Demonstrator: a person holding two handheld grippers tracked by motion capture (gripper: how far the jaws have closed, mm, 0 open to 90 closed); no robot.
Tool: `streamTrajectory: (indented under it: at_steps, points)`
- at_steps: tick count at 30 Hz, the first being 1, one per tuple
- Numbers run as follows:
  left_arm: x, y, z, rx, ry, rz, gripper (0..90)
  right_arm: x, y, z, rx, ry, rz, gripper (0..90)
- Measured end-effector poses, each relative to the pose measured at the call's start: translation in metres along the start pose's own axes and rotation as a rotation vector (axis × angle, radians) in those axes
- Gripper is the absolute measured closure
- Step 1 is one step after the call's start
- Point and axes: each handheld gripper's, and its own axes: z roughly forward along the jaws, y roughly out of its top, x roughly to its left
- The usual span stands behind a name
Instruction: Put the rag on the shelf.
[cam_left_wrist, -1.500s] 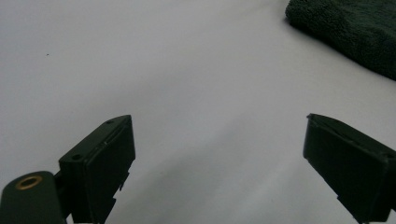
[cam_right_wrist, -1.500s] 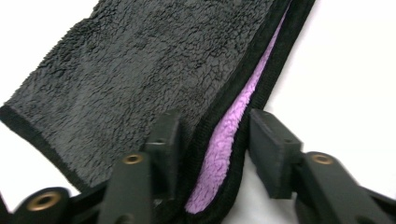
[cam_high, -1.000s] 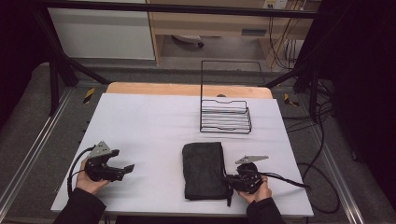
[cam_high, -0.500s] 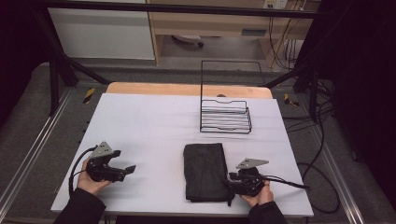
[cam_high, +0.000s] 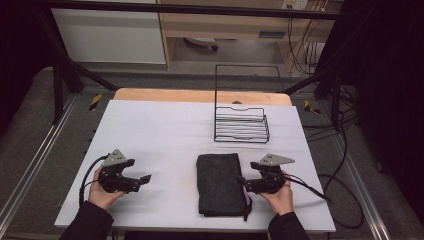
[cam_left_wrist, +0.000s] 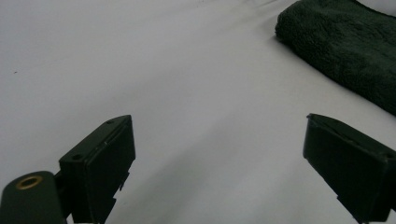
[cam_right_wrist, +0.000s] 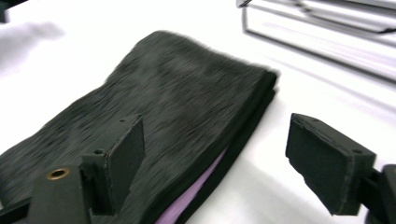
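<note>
We see our right gripper (cam_high: 242, 181) at the right edge of the folded black towel (cam_high: 220, 183), jaws just opened and clamping nothing. The towel lies on the white table (cam_high: 165, 130), below the wire rack (cam_high: 241, 125). Our left gripper (cam_high: 146, 178) rests well apart, jaws wide.

Nothing to read out here, folks: no lettering, label, brand, number or sign is legible on anything in these views right now.
</note>
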Motion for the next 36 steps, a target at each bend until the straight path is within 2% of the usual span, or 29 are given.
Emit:
streamTrajectory:
  at_steps: [3,5,6,8,10,11,13,18,20,23,24,27,30,32,36]
  points:
    - [-0.004,0.002,0.004,0.010,-0.004,0.009,9.1,-0.014,0.011,0.018,0.013,-0.008,0.019,32.9]
    - [-0.004,0.001,0.005,0.017,-0.005,0.013,9.1,-0.022,0.015,0.032,0.034,-0.014,0.020,34.9]
    - [-0.004,0.001,0.005,0.018,-0.005,0.012,9.1,-0.030,0.018,0.045,0.045,-0.005,0.047,39.0]
    - [-0.004,0.001,0.005,0.016,-0.007,0.009,9.1,-0.033,0.019,0.050,0.049,-0.008,0.056,39.8]
    - [-0.003,0.000,0.005,0.015,-0.008,0.010,9.3,-0.037,0.019,0.057,0.078,-0.007,0.060,43.1]
    - [-0.003,0.000,0.005,0.014,-0.009,0.010,9.5,-0.039,0.018,0.062,0.099,0.021,0.061,49.0]
    - [-0.002,0.000,0.005,0.014,-0.009,0.011,9.6,-0.038,0.017,0.063,0.102,0.039,0.057,51.0]
    - [-0.002,0.000,0.007,0.024,-0.005,0.019,9.9,-0.036,0.017,0.065,0.115,0.068,0.091,57.0]
    - [-0.002,-0.001,0.008,0.025,-0.004,0.021,9.9,-0.034,0.017,0.065,0.119,0.078,0.113,63.3]
    - [-0.002,-0.001,0.008,0.030,-0.002,0.023,10.0,-0.033,0.017,0.066,0.140,0.113,0.178,75.7]
    - [-0.002,-0.001,0.008,0.030,-0.001,0.024,10.0,-0.033,0.017,0.066,0.140,0.113,0.178,75.7]
    - [-0.001,-0.002,0.007,0.027,-0.002,0.023,10.0,-0.032,0.018,0.064,0.129,0.099,0.203,78.2]
    - [-0.001,-0.003,0.006,0.025,-0.002,0.022,10.1,-0.032,0.024,0.053,0.061,0.076,0.206,78.9]
    - [-0.001,-0.003,0.005,0.027,-0.001,0.020,10.1,-0.030,0.027,0.044,0.023,0.061,0.192,79.1]
    - [-0.001,-0.004,0.005,0.026,0.002,0.024,10.1,-0.028,0.027,0.032,0.020,0.006,0.155,79.1]
